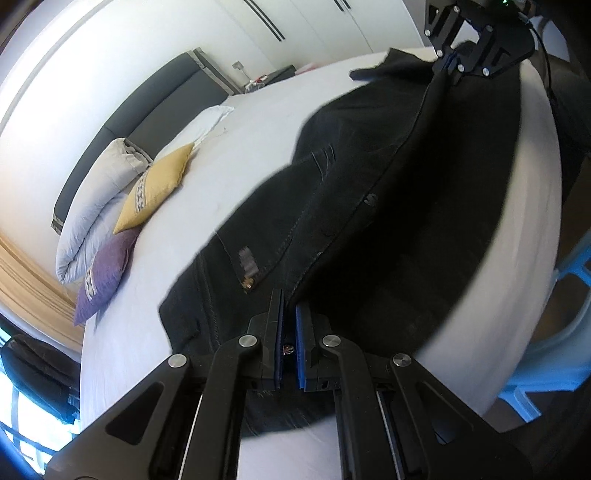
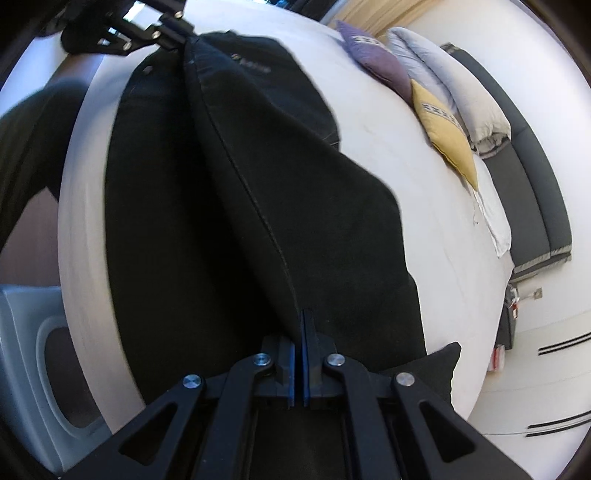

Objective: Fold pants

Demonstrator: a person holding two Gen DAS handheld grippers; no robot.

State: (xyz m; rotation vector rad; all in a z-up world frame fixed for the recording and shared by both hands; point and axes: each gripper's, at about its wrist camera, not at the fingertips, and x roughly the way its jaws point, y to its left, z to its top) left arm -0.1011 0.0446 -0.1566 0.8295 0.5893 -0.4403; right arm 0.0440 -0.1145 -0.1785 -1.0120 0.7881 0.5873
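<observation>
Black pants [image 1: 354, 192] are stretched between my two grippers above the white bed [image 1: 266, 122]. My left gripper [image 1: 290, 306] is shut on the waistband end, near the button and label. My right gripper [image 2: 301, 321] is shut on the other end of the pants [image 2: 240, 206], along a seam edge. Each gripper shows in the other's view: the right one at the upper right of the left wrist view [image 1: 452, 68], the left one at the upper left of the right wrist view [image 2: 181, 35]. The fabric hangs from the held edge and drapes onto the mattress.
Pillows lie at the head of the bed: a yellow one [image 1: 159, 184], a purple one [image 1: 105, 273] and a folded grey duvet [image 1: 99, 199], before a dark headboard [image 1: 155, 99]. A blue stool [image 1: 554, 332] stands by the mattress edge. White wardrobes [image 1: 314, 22] line the wall.
</observation>
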